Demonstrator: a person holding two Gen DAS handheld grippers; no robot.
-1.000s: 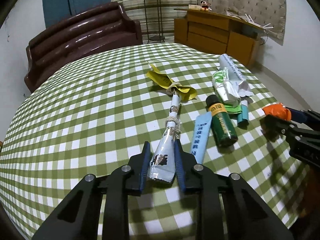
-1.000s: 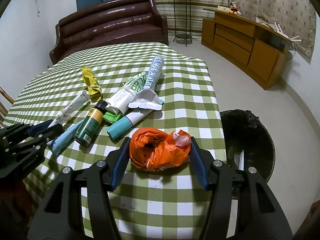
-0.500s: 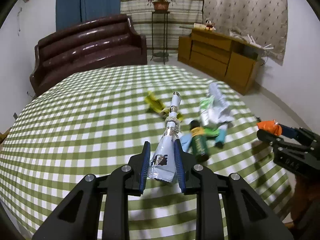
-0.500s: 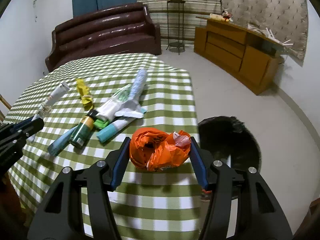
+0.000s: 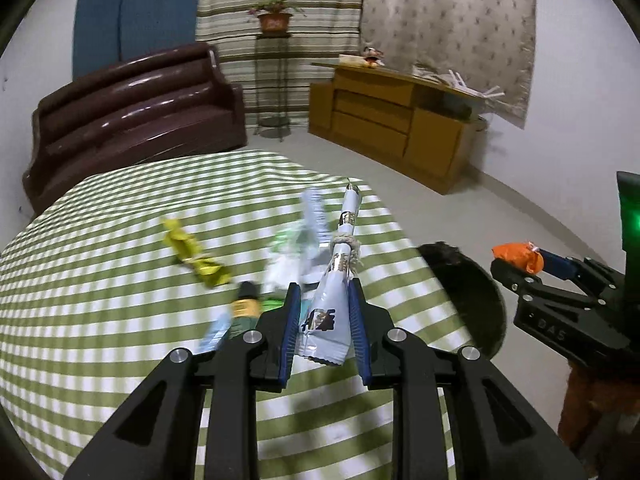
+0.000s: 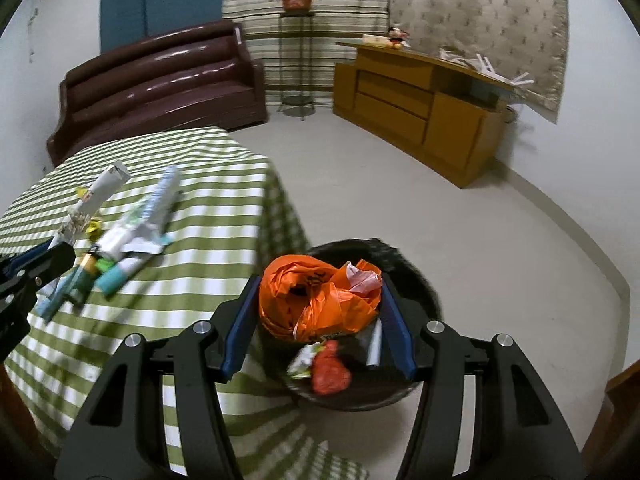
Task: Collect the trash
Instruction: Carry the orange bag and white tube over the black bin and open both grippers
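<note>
Right wrist view: the right gripper (image 6: pixel 318 312) has its jaws pinching a crumpled orange plastic bag (image 6: pixel 316 296), which now hangs directly above the round black-lined waste bin (image 6: pixel 416 280) on the floor beside the table; a second ago the same bag sat low over the green-and-white checked tablecloth (image 6: pixel 208 200). The bin already holds a red wrapper (image 6: pixel 330 374) and other scraps. Left wrist view: the left gripper (image 5: pixel 324 320) has its jaws pressed onto the flat end of a long pale-blue foil sachet tied with string (image 5: pixel 336 276); the sachet, formerly lying on the cloth, is now lifted clear and points towards the bin. Both loads have travelled off the table towards the bin side.

Judgement: both pickups are complete and the carry is nearly done on the right; release of the orange bag appears due first. Remaining on the cloth are a yellow wrapper (image 5: pixel 196 254), a dark green bottle (image 5: pixel 244 312) and a pile of white packaging (image 6: pixel 136 228), so the task is only partly done.
</note>
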